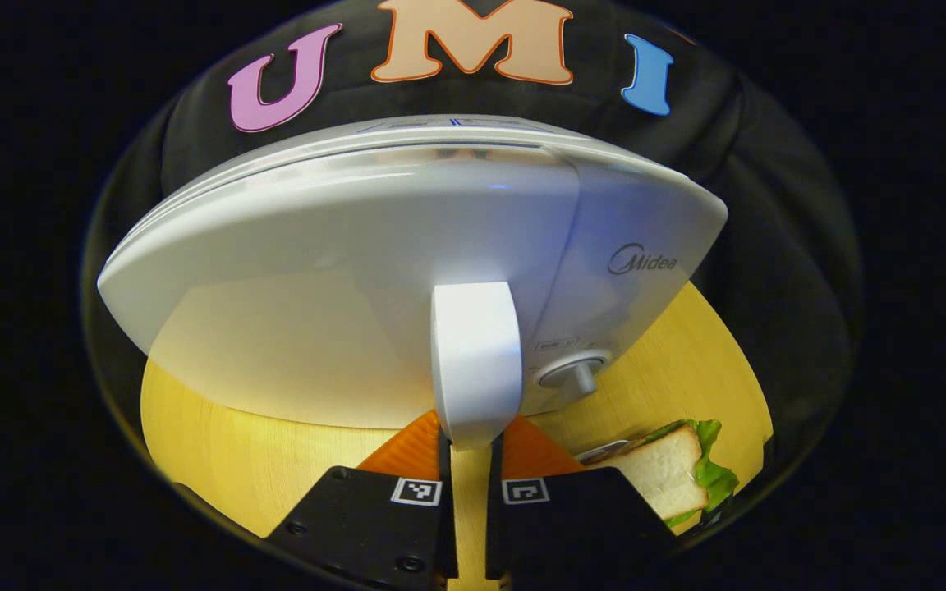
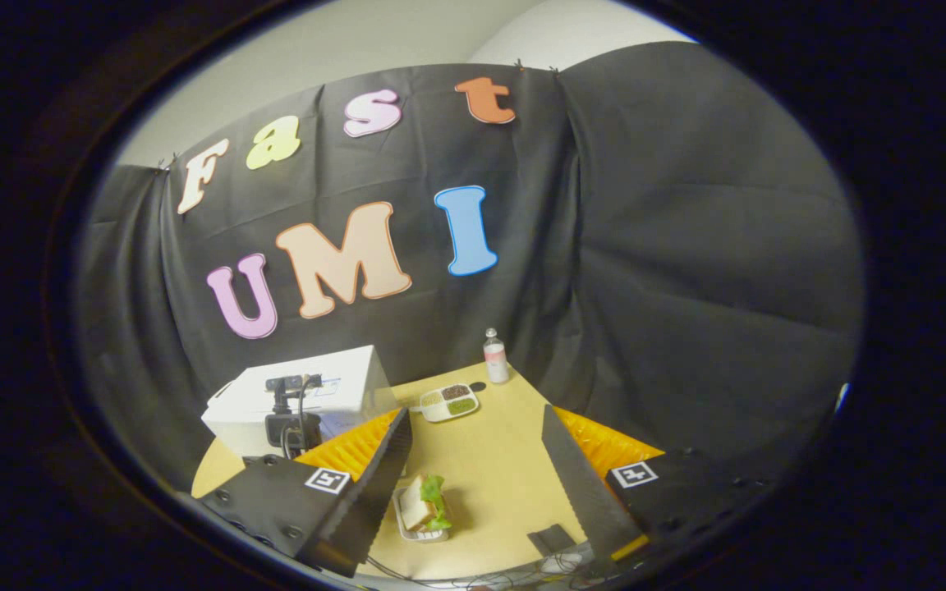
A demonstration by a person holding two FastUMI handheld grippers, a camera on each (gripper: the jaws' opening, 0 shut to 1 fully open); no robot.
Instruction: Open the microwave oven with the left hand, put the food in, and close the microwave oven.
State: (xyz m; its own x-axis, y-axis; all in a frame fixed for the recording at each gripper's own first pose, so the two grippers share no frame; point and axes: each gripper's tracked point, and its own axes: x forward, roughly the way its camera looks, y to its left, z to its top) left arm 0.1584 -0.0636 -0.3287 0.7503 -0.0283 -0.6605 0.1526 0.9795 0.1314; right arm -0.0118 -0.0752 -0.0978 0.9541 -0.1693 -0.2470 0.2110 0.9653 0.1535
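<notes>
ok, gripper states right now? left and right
Left gripper: fingers narrowly spaced either side of the microwave door handle; grip cannot be told.
Right gripper: open, holding nothing, above the sandwich.

glossy white plastic microwave (image 1: 342,271), wooden table (image 1: 227,451)

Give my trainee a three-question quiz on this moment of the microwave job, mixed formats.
1. True or false: the left tongs are at the microwave door handle, fingers either side of its lower end.
2. Multiple choice: where is the sandwich? A) inside the microwave B) on a small tray on the table C) held in the right tongs
3. Fill in: the right tongs are ____ (open or shut).

Key: 1 true. 2 B; it lies below the wide-open right tongs, not touched by them. 3 open.
</notes>
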